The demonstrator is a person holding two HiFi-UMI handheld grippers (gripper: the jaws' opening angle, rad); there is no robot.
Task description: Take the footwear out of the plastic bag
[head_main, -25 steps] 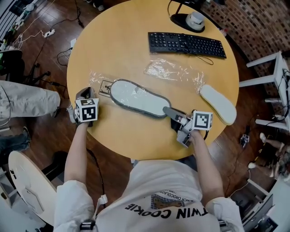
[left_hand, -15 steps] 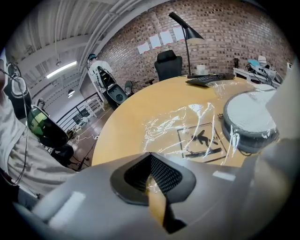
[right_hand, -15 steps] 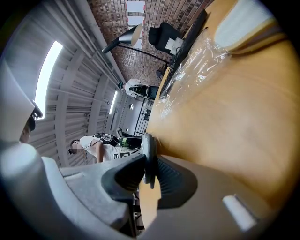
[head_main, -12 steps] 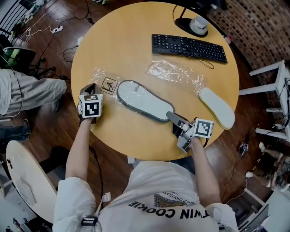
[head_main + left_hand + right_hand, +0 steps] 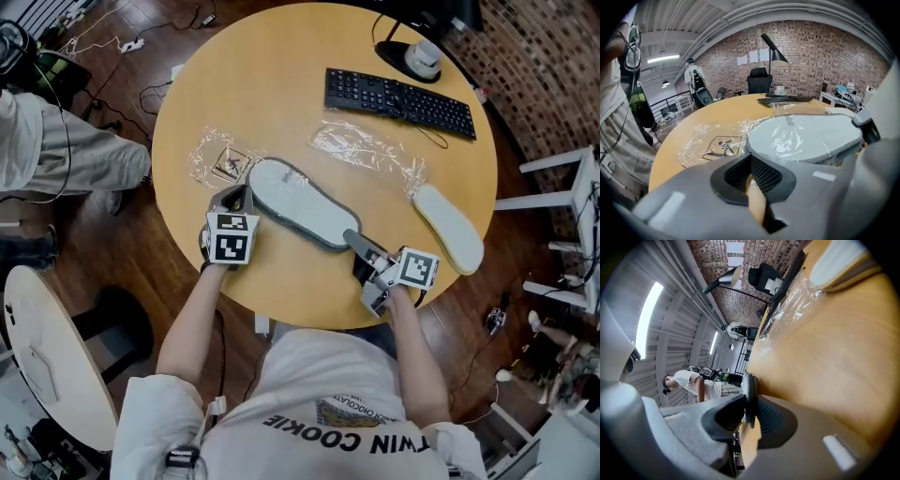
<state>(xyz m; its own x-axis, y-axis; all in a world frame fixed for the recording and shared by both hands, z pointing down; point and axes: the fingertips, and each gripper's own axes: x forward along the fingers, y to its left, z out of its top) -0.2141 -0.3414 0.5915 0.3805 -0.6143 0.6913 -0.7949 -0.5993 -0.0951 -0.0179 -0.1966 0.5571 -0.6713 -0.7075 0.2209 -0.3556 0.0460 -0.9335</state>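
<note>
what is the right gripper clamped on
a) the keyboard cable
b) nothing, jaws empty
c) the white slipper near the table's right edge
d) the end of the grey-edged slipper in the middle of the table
d: the right gripper has its jaws closed on the thin rim of the grey-edged slipper, at that slipper's near end, while the white slipper lies apart from it, untouched.

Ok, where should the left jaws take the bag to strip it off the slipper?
Grip the slack tail of the bag, past the slipper, coming low from the left: it lies flat and empty there, opposite the end that the right gripper clamps.
</note>
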